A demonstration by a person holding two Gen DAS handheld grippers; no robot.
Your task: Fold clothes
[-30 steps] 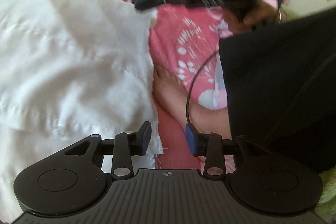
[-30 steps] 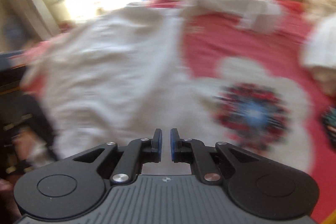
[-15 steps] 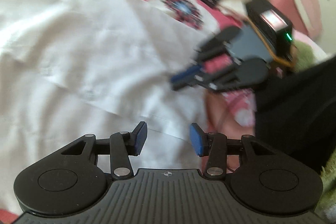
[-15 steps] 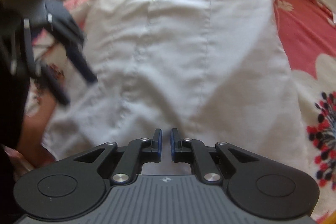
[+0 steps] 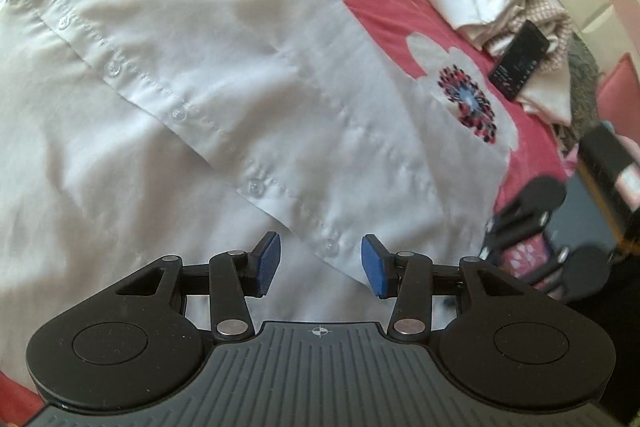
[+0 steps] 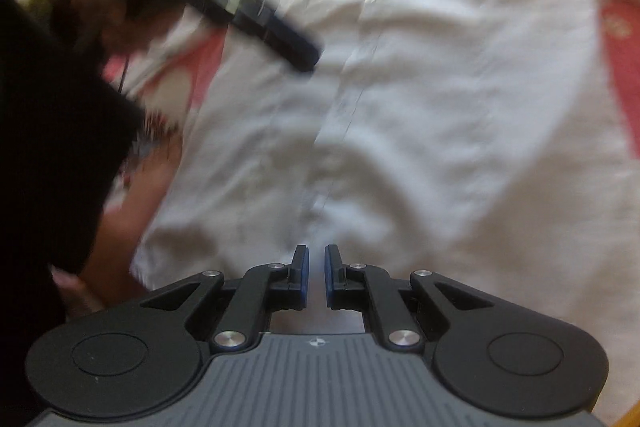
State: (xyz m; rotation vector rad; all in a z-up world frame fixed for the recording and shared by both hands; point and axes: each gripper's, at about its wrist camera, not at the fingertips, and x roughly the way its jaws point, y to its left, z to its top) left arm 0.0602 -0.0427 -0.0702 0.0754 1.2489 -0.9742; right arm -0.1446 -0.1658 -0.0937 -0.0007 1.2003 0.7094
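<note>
Directly under the half-open, empty left tongs (image 5: 321, 265), whose jaws have just been widening, lies the hem of the white button-up shirt (image 5: 224, 79) on the bed (image 5: 384, 11). Its button placket (image 5: 180, 115) runs away up-left from them. The right tongs (image 6: 316, 277), closed on nothing, hover over the same hem, beside the placket. Either could take the hem.

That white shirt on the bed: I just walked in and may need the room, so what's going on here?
A person with a gripper in each hand is folding clothes. The white button-up shirt lies spread on the red floral bedspread, not yet folded. The left gripper hovers open over the button placket near the hem; the right gripper, nearly shut and empty, hangs over the same hem.
</note>
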